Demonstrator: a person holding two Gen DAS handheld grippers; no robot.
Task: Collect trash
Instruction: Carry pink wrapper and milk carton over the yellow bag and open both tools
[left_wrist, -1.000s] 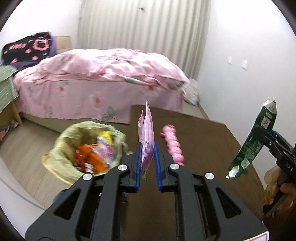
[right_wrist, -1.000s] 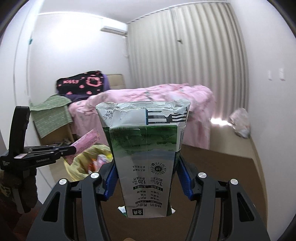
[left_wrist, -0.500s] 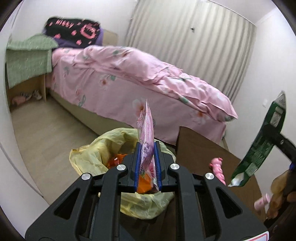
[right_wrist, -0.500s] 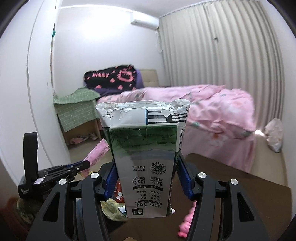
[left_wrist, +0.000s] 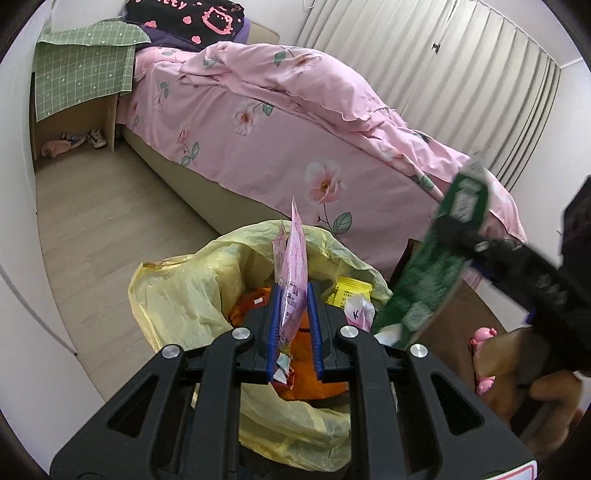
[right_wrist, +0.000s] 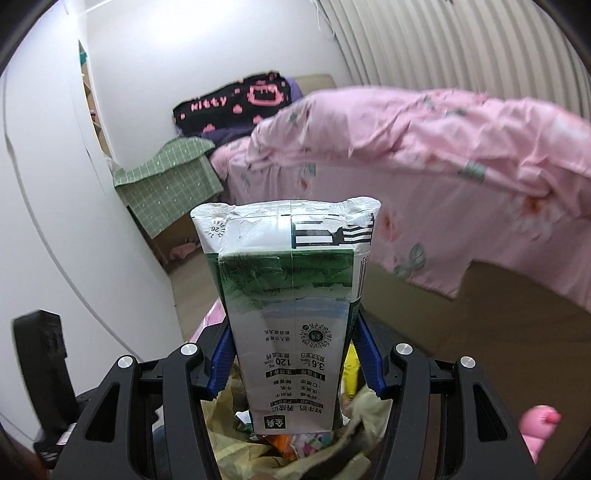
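Observation:
My left gripper (left_wrist: 294, 325) is shut on a flat pink wrapper (left_wrist: 293, 269) and holds it upright over the open yellow trash bag (left_wrist: 184, 291), which has orange and yellow wrappers inside. My right gripper (right_wrist: 293, 354) is shut on a flattened green and white milk carton (right_wrist: 291, 317), above the bag's rim (right_wrist: 236, 446). In the left wrist view the carton (left_wrist: 432, 273) hangs tilted over the bag's right side. The left gripper's body (right_wrist: 44, 369) shows at the lower left of the right wrist view.
A bed with a pink floral cover (left_wrist: 295, 110) stands behind the bag. A brown table (left_wrist: 461, 310) lies to the right with a pink toy (left_wrist: 484, 354) on it. A green-checked cloth covers a bedside stand (left_wrist: 81, 74). Wood floor (left_wrist: 92, 221) lies to the left.
Both grippers have swung left from over the brown table to above the trash bag, carrying the pink wrapper and the milk carton. Both views now look down into the bag.

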